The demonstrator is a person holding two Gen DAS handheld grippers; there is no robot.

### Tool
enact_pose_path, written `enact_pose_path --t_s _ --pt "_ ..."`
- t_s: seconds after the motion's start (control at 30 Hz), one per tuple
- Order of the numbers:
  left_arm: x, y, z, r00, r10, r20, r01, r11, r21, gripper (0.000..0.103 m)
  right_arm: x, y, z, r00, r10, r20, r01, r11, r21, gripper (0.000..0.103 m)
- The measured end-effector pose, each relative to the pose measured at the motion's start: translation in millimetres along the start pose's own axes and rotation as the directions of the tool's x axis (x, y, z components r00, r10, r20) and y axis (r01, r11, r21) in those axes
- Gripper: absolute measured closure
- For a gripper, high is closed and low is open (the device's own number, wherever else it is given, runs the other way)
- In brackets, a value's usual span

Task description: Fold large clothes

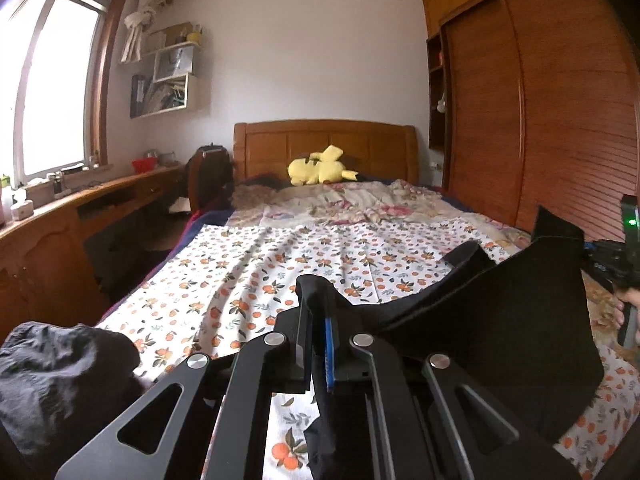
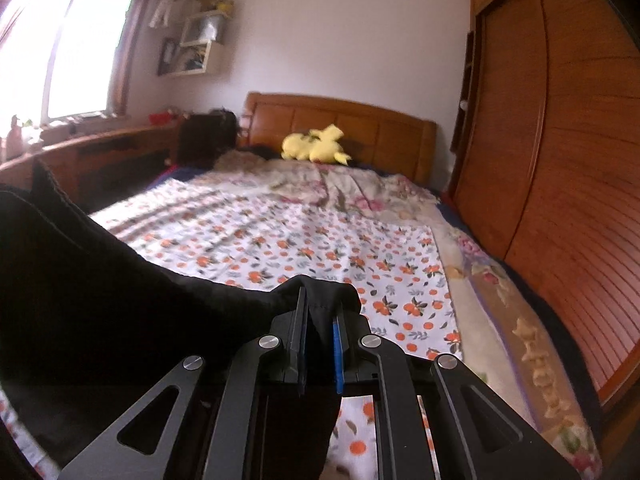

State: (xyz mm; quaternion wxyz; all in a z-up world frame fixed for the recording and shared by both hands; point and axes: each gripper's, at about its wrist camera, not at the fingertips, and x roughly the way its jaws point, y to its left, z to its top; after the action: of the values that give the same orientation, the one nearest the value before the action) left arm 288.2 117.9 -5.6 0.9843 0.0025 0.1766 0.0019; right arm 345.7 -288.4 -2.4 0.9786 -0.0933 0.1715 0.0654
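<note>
A large black garment (image 1: 500,320) hangs stretched between my two grippers above the bed. My left gripper (image 1: 318,300) is shut on one edge of it, the cloth pinched between the black pads and running off to the right. In the right wrist view the same black garment (image 2: 100,300) spreads to the left, and my right gripper (image 2: 322,312) is shut on another edge of it. The right gripper's body and the hand holding it (image 1: 630,276) show at the right edge of the left wrist view. The garment's lower part is hidden below the grippers.
The bed carries a white sheet with orange fruit print (image 1: 280,264) and a floral quilt (image 2: 360,188) further back. A yellow plush toy (image 1: 320,168) lies by the wooden headboard. A wooden wardrobe (image 2: 580,160) stands right, a desk (image 1: 60,232) left. Dark crumpled cloth (image 1: 60,380) lies near left.
</note>
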Motion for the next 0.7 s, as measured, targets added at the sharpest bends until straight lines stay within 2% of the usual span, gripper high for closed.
enact_pose_path --t_s 0.13,0.23,0.27,0.3,0.4,0.7 --pt "37.9 4.9 -11.4 0.999 -0.003 -0.052 0.003 1.0 -0.009 0.093 50.3 4.8 -8.5 0.998 -0.034 -0.047 0.034 0.999 -0.001 0.095" --pt "58.4 6.2 -28.2 0.995 -0.022 -0.101 0.021 1.0 -0.013 0.075 84.6 10.2 -16.3 0.992 -0.053 -0.113 0.052 0.999 -0.01 0.094" --pt "63.0 5.8 -36.1 0.994 -0.005 -0.109 0.005 1.0 -0.007 0.056 92.3 13.3 -19.9 0.989 -0.057 -0.135 0.056 0.998 -0.01 0.093" --pt "64.8 5.8 -42.6 0.994 0.008 -0.107 -0.007 1.0 0.003 0.041 100.5 15.2 -23.7 0.986 -0.058 -0.158 0.058 0.998 -0.007 0.089" --pt "70.0 0.4 -62.5 0.992 -0.023 -0.126 0.025 1.0 0.014 0.04 107.3 21.8 -28.6 0.981 -0.095 -0.169 0.092 0.995 -0.023 0.046" --pt "68.4 -25.8 -100.4 0.976 -0.129 -0.175 0.14 0.989 0.053 0.038 87.0 54.2 -30.3 0.982 -0.01 -0.189 -0.009 0.995 -0.097 0.046"
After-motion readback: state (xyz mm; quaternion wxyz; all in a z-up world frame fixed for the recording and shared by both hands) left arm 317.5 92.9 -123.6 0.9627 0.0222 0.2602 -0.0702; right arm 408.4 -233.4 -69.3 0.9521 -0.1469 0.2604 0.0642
